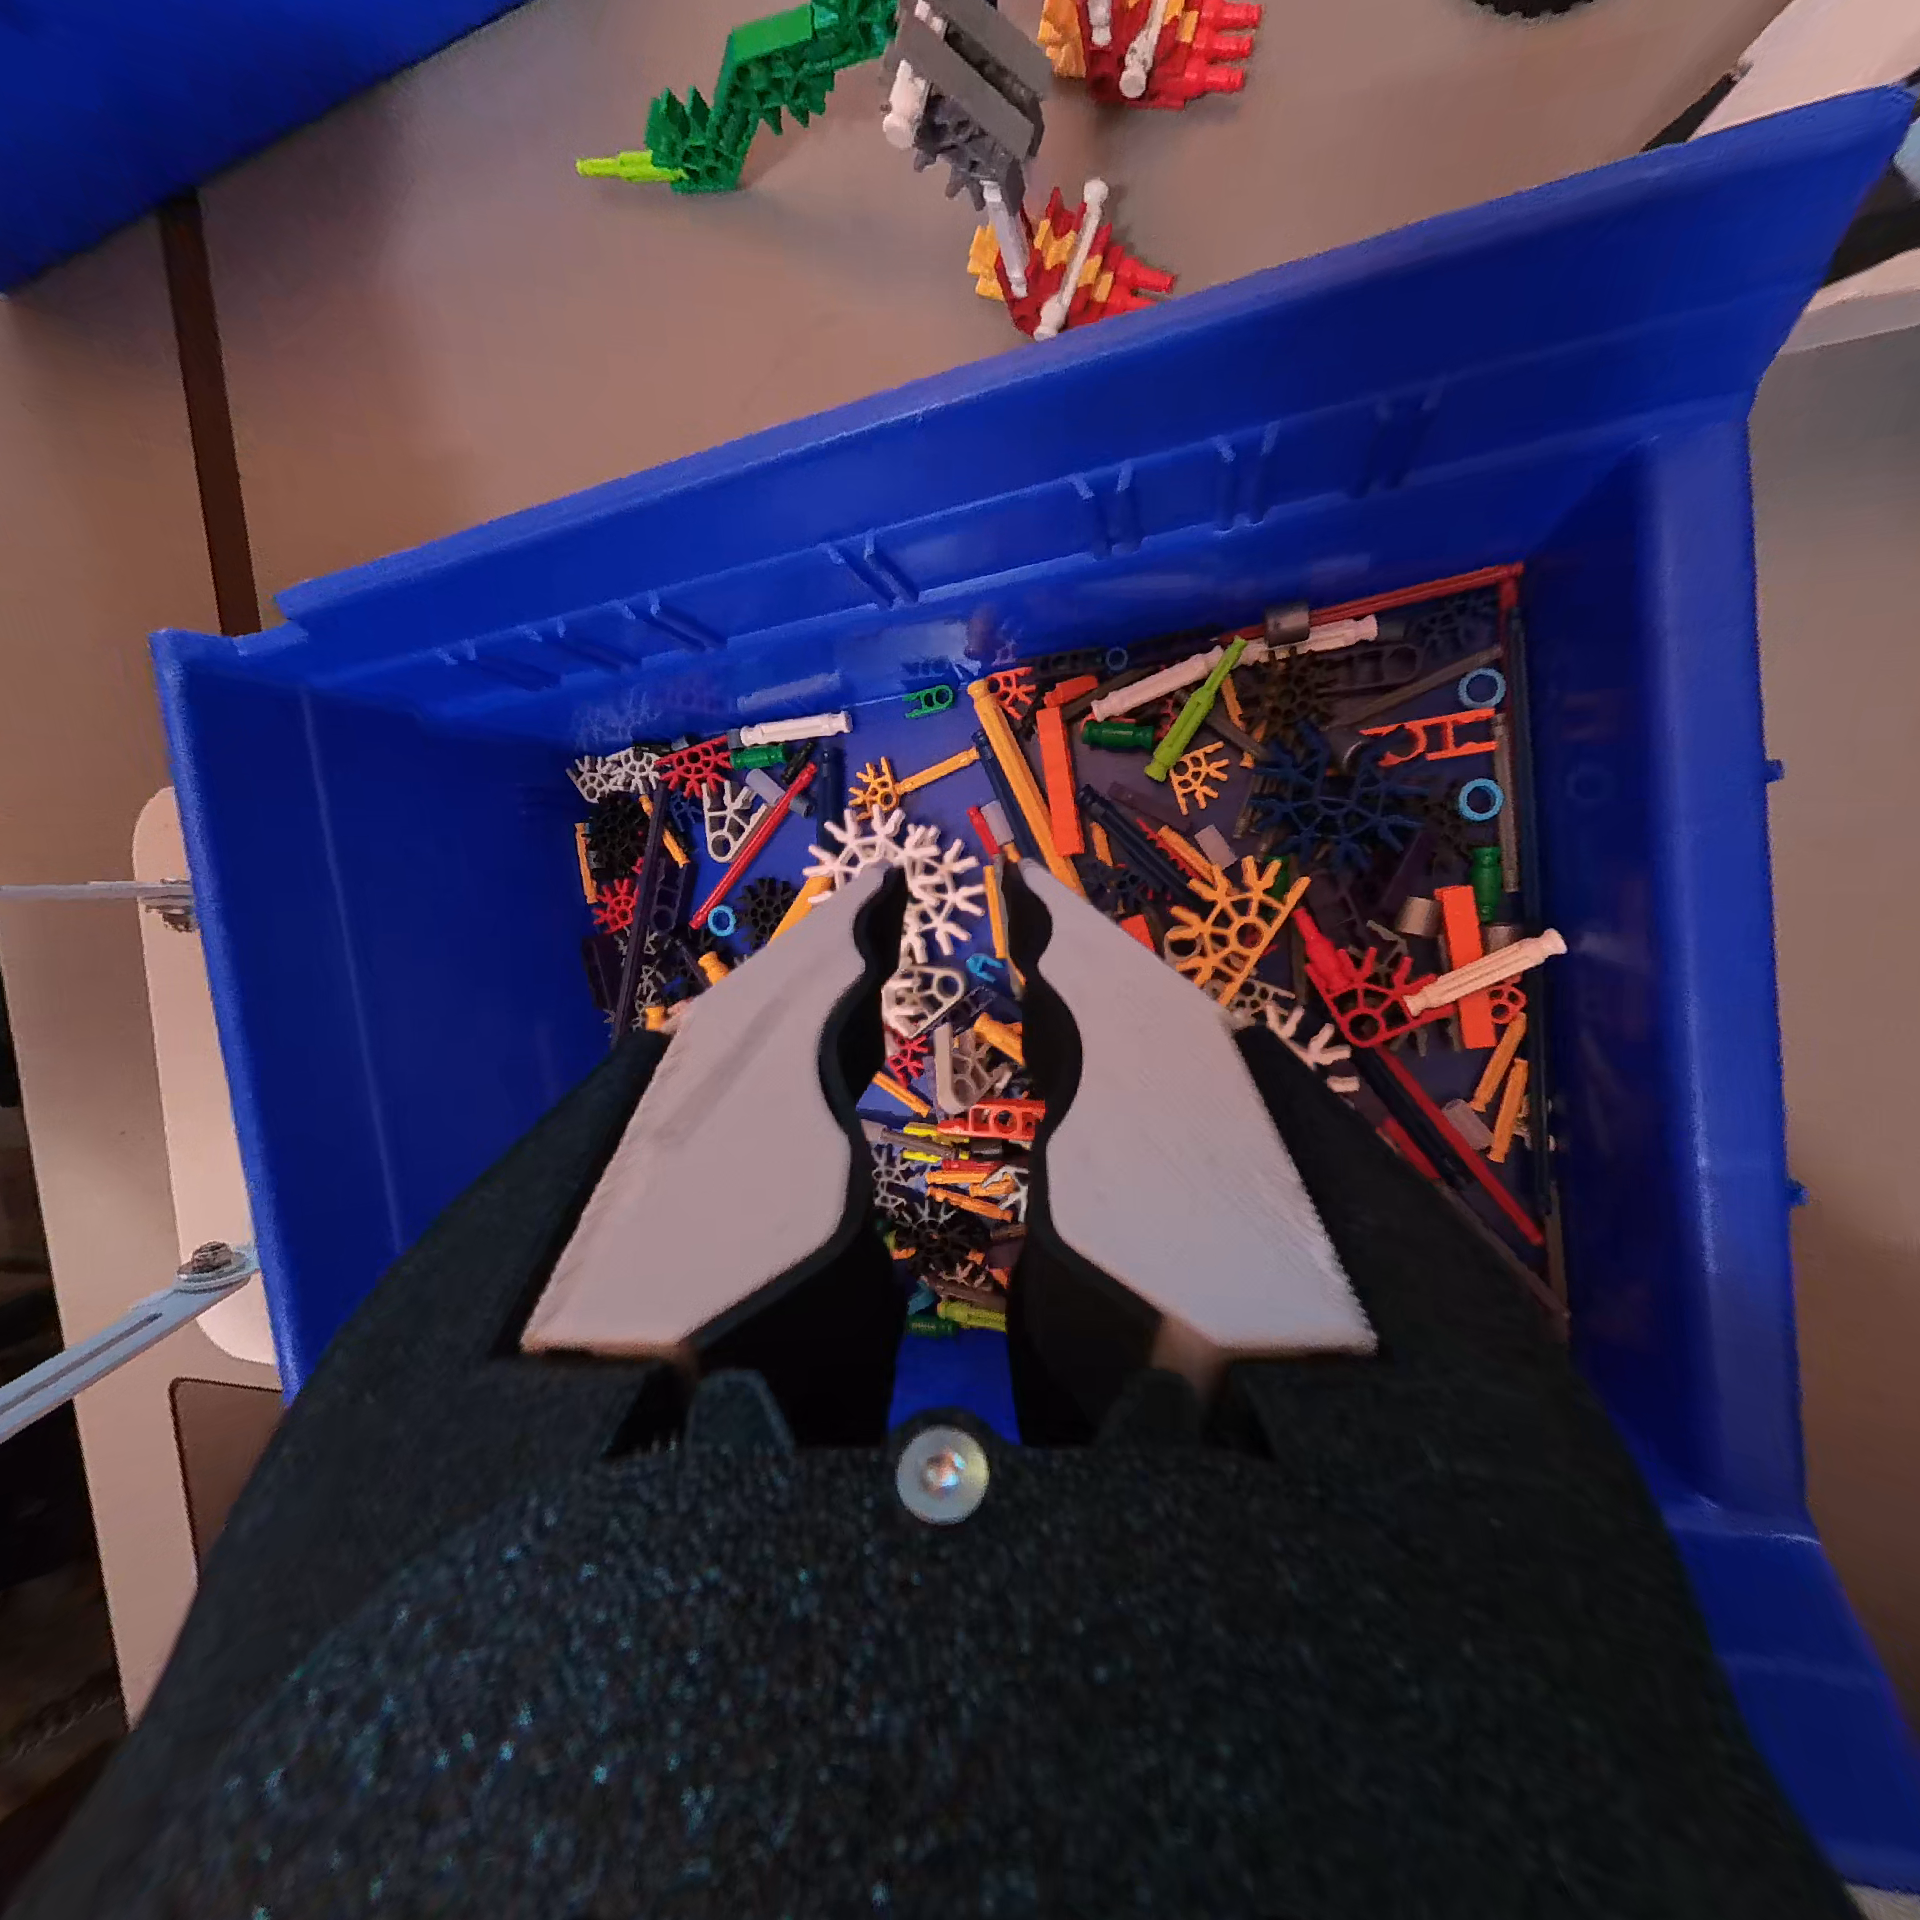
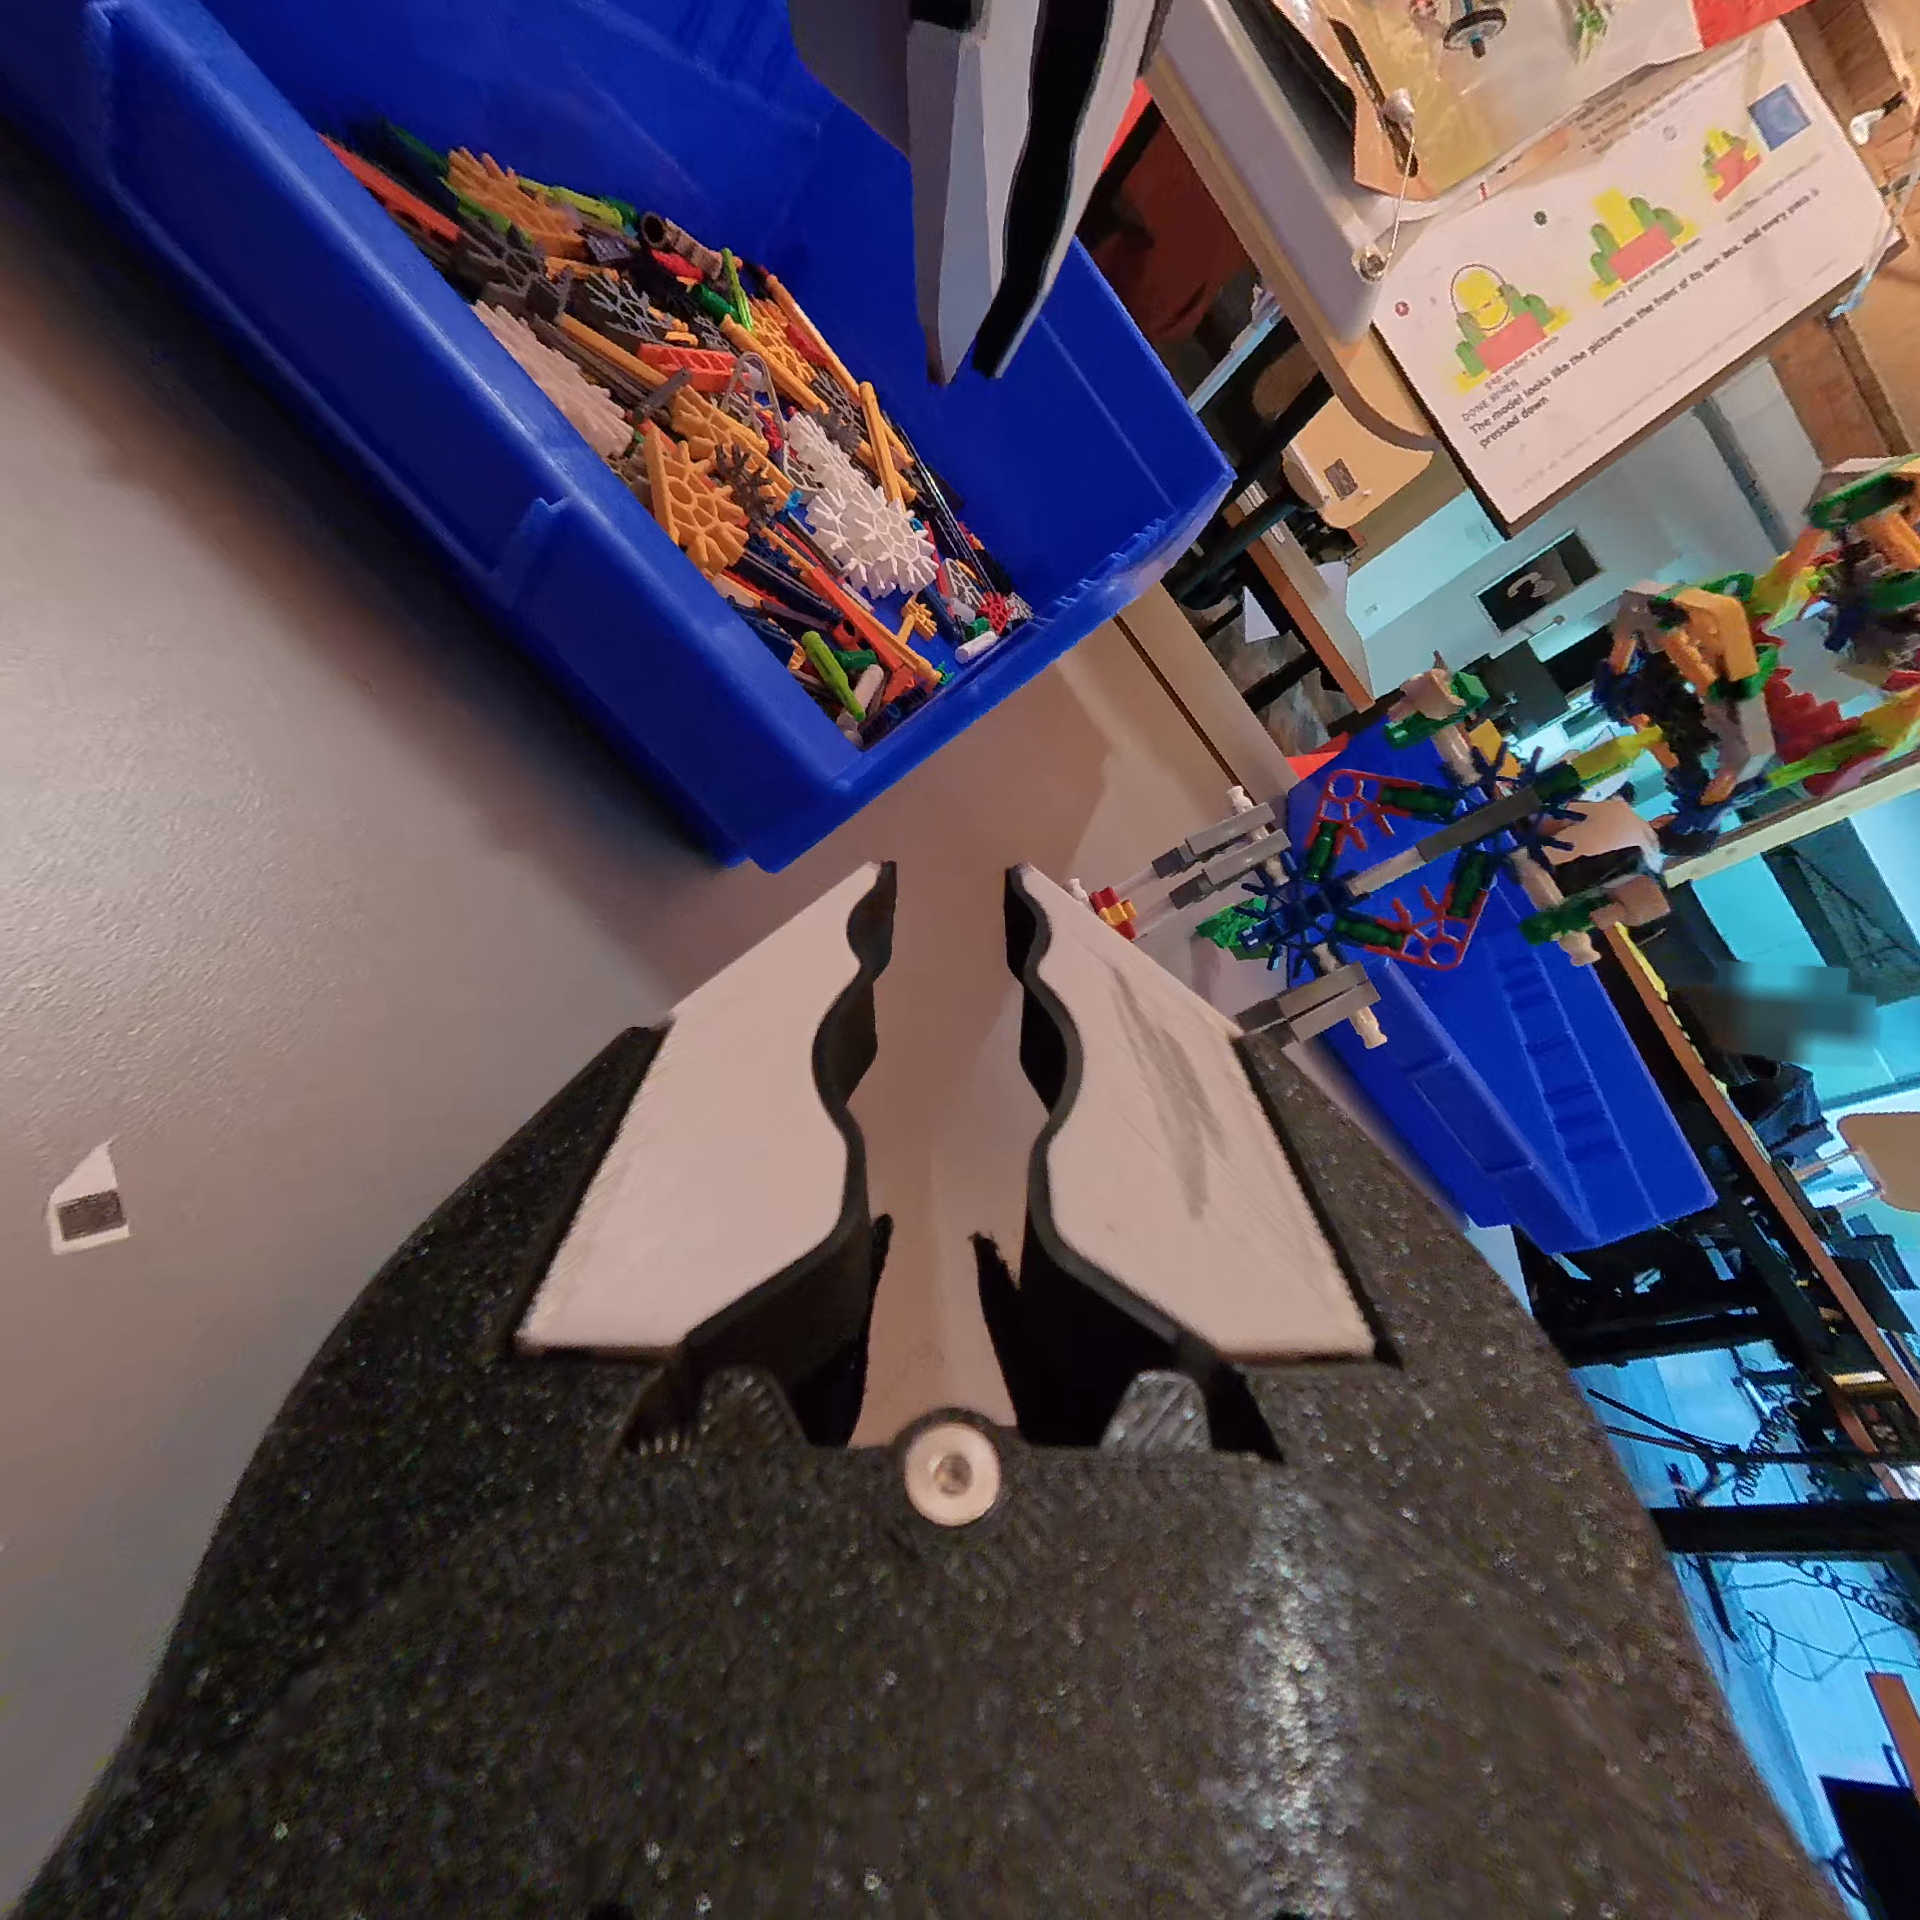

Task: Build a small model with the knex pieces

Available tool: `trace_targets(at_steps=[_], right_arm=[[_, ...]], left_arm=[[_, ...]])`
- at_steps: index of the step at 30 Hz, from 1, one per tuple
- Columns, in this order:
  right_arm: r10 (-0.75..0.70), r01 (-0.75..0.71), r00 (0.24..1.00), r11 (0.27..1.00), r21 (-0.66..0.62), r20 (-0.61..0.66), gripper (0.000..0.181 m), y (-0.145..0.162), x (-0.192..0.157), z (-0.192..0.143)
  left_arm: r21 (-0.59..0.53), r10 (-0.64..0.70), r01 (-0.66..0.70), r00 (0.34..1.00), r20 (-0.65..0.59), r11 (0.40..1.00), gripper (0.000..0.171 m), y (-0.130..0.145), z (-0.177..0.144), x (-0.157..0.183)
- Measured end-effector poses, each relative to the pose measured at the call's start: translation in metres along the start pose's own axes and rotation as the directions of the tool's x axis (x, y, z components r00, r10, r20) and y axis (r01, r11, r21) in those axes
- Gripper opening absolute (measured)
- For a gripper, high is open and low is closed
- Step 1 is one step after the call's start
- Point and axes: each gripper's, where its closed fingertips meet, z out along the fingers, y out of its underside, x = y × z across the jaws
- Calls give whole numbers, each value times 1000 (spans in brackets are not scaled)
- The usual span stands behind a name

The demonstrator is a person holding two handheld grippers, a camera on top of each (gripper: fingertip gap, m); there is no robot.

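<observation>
- Blue bin (image 1: 1039, 540) of small construction-toy pieces sat on the grey table (image 1: 520, 343); we saw its far wall tall and ribbed and its side walls steep, closing the heap in on every side.
- We held the left gripper (image 1: 951, 883) above the bin's inside, its jaws apart by a narrow gap with nothing between them.
- We saw its fingertips (image 1: 1039, 883) over a cluster of white snowflake connectors (image 1: 914, 862); we could not tell whether they touched.
- Rods and connectors in orange, red, yellow and dark blue lay thickest at the right and near the middle, and a strip of bare blue floor showed along the far wall.
- Beyond the bin's far rim, on the open table, stood a green model (image 1: 748, 104), a grey model (image 1: 966, 104) and two red-and-yellow models (image 1: 1070, 260).
- We held the right gripper (image 2: 945, 883) outside the bin, over bare table just off the bin's near corner, jaws narrowly parted and empty.
- In the right wrist view the left gripper's fingers (image 2: 977, 208) hung over the bin's far side.
- To the right of the right gripper the table edge ran close, with a second blue bin (image 2: 1507, 1091) and a spoked model (image 2: 1351, 894) there; open grey table lay to the left.
</observation>
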Motion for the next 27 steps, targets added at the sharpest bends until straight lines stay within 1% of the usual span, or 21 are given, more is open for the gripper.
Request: trace_targets(at_steps=[11, 27], right_arm=[[-12, 11, 999, 999, -36, -43, 21, 7, -4, 14], [-30, 26, 997, 998, -59, -65, 21, 12, -10, 23]], left_arm=[[34, -25, 25, 1000, 1, 999, 20, 4, -4, -6], [31, -22, 22, 1000, -10, 999, 21, 5, -2, -4]])
